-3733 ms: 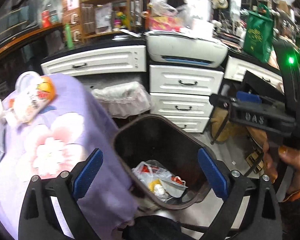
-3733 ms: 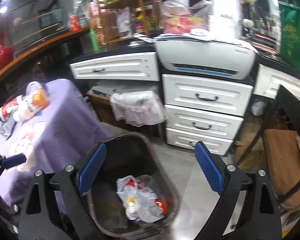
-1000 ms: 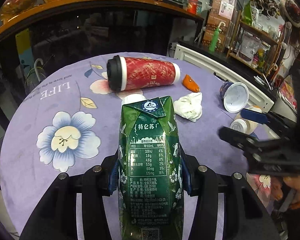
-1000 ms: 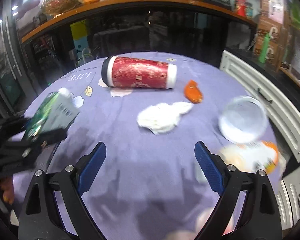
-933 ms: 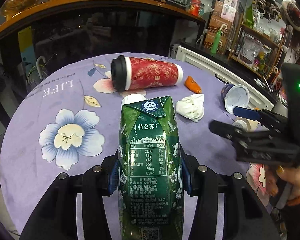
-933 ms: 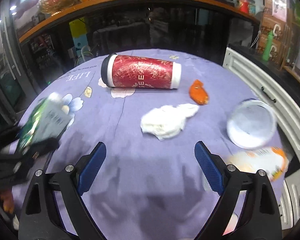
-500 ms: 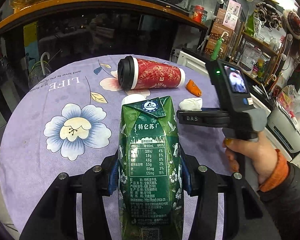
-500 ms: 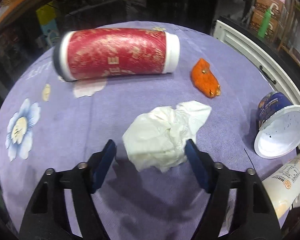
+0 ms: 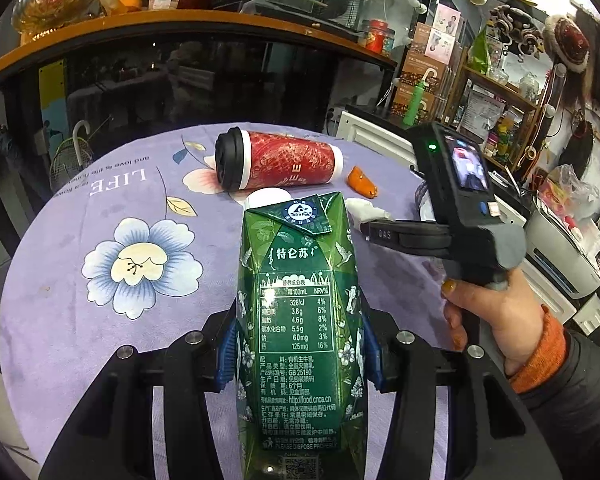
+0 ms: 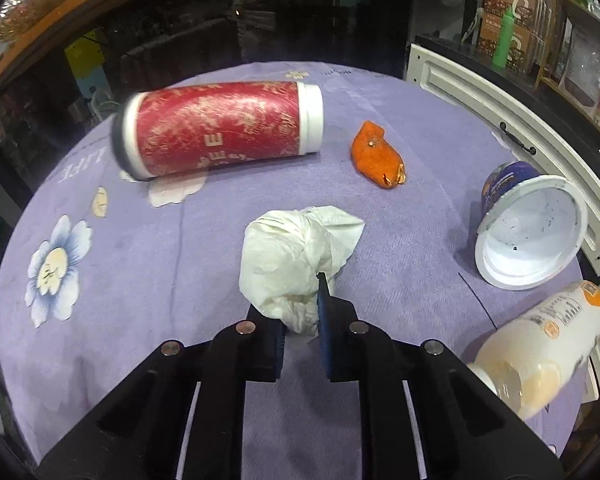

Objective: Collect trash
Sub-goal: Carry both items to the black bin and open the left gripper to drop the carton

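In my left gripper point(image 9: 300, 344) I have the green milk carton point(image 9: 298, 320) pinched across its narrow sides, filling the lower middle of the left view; holding it upright like this should stop any dregs from running out of the white cap at its top. Behind it, upper middle, the red cup point(image 9: 284, 164) lies on its side on the purple tablecloth point(image 9: 80, 320), black lid on, so I cannot tell what is inside.

In the right view my right gripper point(image 10: 302, 336) sits at lower centre, its jaws closing on the near end of the crumpled tissue point(image 10: 296, 256); the pads already bite into the paper, low down, so that the soft wad bunches rather than slips. Right of it lies the orange scrap point(image 10: 378, 156). At the right edge the yogurt tub point(image 10: 528, 228) is tipped over with its mouth toward me, empty but for specks. Lower right, the pale bottle point(image 10: 540, 340) is blurred; it may hold some liquid.
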The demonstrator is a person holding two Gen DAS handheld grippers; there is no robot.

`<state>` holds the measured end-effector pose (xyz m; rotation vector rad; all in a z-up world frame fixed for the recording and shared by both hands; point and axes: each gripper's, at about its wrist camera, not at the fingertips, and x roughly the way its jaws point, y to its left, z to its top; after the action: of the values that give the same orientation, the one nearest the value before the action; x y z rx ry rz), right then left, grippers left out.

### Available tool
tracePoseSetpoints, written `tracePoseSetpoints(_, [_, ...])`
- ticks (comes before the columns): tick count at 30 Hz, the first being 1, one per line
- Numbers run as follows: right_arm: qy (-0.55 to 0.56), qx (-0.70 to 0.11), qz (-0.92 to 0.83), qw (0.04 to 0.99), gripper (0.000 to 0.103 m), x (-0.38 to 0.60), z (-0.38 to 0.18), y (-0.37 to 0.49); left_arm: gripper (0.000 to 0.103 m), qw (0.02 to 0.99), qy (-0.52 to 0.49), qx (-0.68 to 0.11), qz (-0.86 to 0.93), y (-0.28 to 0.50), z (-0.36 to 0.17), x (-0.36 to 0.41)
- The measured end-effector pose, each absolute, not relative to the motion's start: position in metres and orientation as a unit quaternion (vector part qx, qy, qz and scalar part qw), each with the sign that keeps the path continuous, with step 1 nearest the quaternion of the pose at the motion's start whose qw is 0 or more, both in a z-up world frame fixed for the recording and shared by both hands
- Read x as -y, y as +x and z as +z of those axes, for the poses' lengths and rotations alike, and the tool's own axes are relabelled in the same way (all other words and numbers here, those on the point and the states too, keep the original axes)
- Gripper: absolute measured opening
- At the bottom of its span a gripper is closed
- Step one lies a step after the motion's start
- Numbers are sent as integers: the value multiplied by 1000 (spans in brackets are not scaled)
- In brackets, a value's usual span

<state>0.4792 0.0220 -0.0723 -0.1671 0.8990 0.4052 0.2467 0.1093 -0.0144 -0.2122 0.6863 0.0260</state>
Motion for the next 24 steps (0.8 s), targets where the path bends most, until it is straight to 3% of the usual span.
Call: tracePoseSetpoints(24, [-70, -327, 265, 905, 14, 86, -24, 289, 49, 950, -56, -306, -20, 196, -7, -55])
